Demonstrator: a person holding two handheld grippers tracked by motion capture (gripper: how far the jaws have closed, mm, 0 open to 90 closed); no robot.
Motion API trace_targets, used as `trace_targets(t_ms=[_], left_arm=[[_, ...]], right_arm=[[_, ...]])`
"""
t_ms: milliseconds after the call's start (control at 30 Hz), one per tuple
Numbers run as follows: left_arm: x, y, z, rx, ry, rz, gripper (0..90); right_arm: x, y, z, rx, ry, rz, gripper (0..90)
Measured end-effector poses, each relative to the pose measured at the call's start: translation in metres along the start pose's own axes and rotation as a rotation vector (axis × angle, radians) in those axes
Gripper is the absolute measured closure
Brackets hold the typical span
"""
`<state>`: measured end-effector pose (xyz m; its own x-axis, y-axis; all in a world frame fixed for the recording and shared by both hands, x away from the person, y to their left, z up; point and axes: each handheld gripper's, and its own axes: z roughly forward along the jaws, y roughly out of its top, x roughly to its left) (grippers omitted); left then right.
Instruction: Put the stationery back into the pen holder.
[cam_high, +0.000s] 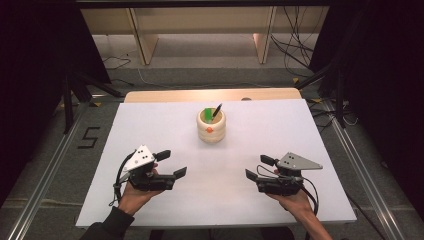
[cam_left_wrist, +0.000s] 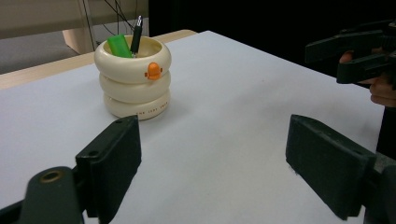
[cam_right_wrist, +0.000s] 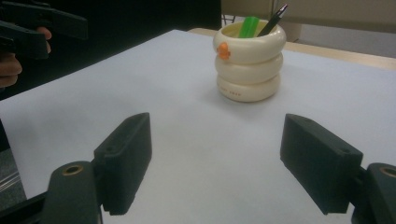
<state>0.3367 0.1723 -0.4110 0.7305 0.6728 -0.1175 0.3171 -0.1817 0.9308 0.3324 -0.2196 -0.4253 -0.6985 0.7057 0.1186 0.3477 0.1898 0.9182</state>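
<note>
I hold my left gripper (cam_high: 172, 163) at about seven o'clock on the table (cam_high: 150, 120), its two black jaws spread wide with nothing between them. My right gripper (cam_high: 259, 167) sits at about five o'clock, jaws likewise spread and empty. The jaw pads are blocky, matte and dark, with a slightly grainy face, and each gripper carries a grey three-cornered plate on top.

The table is covered by a smooth, flat white sheet, with a strip of pale wood showing along its far edge at twelve o'clock.

The pen holder (cam_high: 211, 126) stands upright just beyond the middle of the sheet, toward twelve o'clock, well apart from both grippers. It looks like glossy cream ceramic or plastic, I cannot tell which, shaped as three stacked rounded rings like fat doughnuts. A small orange beak-like knob juts from the top ring, and tiny orange lettering runs round the bottom ring, too small to read.

Inside it a flat bright green item (cam_left_wrist: 118, 45) leans against the wall, and beside it a slim dark pen (cam_left_wrist: 136, 34) with a metallic tip pokes up, tilted.
</note>
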Motion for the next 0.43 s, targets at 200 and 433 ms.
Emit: trace_targets(t_ms=[200,433], left_arm=[[0.0001,0.0001,0.0002,0.002,-0.001,-0.001,17.5],[0.0003,0.0001,0.0005,0.002,0.0,0.0,17.6]], right_arm=[[-0.0002,0.0001,0.0,-0.004,-0.004,0.004,22.6],[-0.0003,0.0006,-0.0008,-0.014,-0.009,0.006,20.9]])
